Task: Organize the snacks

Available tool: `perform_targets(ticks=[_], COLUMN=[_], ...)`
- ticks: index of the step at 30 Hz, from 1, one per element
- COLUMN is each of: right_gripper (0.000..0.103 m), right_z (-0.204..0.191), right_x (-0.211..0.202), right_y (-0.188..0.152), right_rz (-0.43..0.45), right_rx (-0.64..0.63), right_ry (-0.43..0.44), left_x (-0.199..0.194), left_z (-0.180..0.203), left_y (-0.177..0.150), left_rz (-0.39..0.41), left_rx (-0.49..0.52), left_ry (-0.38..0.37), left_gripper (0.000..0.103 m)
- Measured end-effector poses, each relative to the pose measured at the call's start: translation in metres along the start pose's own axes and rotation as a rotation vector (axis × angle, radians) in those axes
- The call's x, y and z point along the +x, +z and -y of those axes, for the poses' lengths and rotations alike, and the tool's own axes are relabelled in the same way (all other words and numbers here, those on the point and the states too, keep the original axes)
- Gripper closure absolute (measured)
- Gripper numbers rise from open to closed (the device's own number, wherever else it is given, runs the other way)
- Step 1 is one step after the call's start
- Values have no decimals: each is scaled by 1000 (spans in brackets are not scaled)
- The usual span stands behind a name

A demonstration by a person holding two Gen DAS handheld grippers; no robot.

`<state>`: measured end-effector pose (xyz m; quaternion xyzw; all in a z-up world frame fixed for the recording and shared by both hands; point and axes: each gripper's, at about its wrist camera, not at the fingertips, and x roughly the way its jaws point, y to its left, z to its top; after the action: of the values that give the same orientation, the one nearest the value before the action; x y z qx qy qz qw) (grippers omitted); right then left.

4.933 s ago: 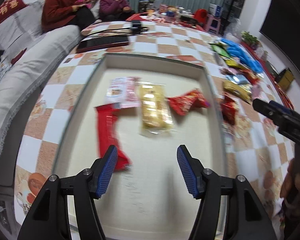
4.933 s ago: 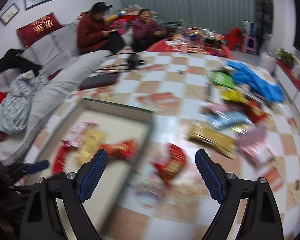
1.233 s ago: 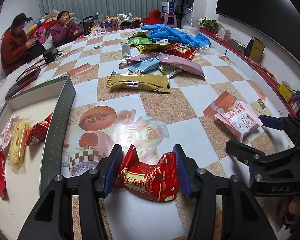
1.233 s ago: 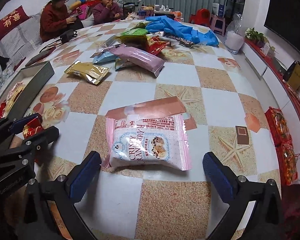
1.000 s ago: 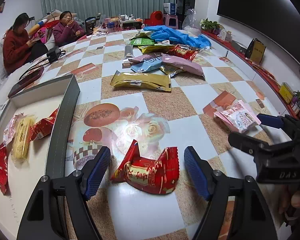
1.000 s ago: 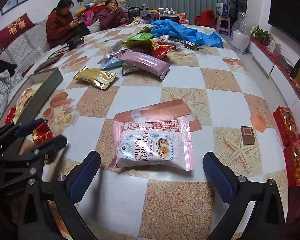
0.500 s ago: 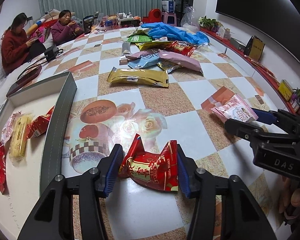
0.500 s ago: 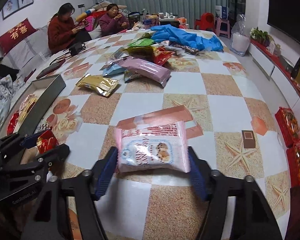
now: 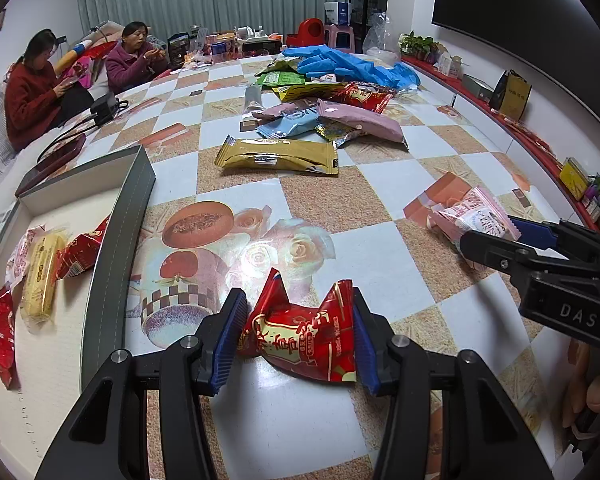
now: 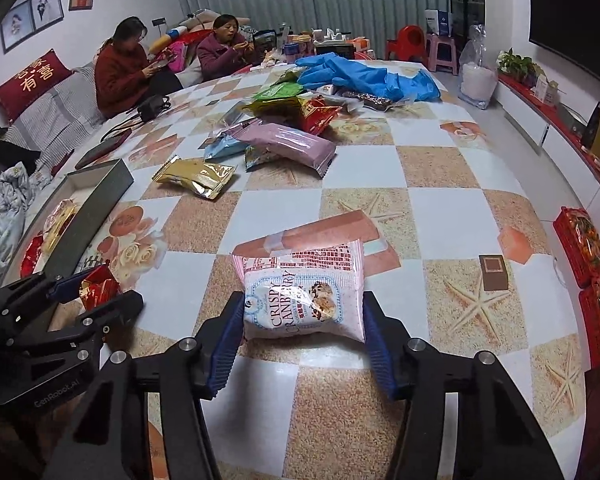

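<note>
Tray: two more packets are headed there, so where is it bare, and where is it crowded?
The tray is bare along its far end and near its right wall. Its left side is crowded with the red packets and the yellow bar. Tabletop beside the tray is also bare.

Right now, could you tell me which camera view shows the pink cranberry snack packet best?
The right wrist view: the pink cranberry packet sits centred between the right gripper pads, label readable. The left wrist view shows it small, edge-on, partly behind that gripper.

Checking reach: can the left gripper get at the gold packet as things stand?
Probably not: the left gripper is shut on the red packet. The gold packet lies unobstructed farther up the table.
</note>
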<state>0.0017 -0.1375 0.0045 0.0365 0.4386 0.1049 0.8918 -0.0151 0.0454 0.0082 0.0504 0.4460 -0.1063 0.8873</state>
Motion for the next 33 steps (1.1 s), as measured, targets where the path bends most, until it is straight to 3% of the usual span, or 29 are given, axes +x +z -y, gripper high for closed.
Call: perform_targets(ticks=[4,6,8,13,15,17,21,24,26,27,29,33], right_gripper=[43,23,1,1,1,1,1,1,6,26,41,41], right_z=[0,-1,0,19,16,0,-45,-48,-36,-29,-21,-33], right_x=[1,1,-1,-22,-27,-26,-26,-18,-7,-2,9,32], right_y=[0,1,-3,-17,-16,-6,1,-2,11,20,34,34], right_rz=[-14,-44,-73,-34,-3,-2,-60,-142,-201,-218,-225,-260], right_rx=[-10,-36,-38,174,188,44,-540,-824,-816,-780,-730,-774], right_ry=[26,69,22,57,93,78,68,69,115,144,173,199], left_x=[0,0,0,0,0,0,1,1,1,1,1,2], left_z=[1,0,0,0,1,1,0,0,0,-1,-1,-1], left_y=[0,0,0,0,1,1,2,2,2,2,3,3], left_rz=[0,0,1,1,0,-1,-1,-1,-1,-1,-1,-1], left_rx=[-1,0,-1,1,1,2,3,1,1,1,2,2], left_ry=[-2,0,-1,-1,-5,-11,-16,-17,-15,-14,-14,-15], left_gripper=[49,49,49,49,49,49,48,48,48,47,47,47])
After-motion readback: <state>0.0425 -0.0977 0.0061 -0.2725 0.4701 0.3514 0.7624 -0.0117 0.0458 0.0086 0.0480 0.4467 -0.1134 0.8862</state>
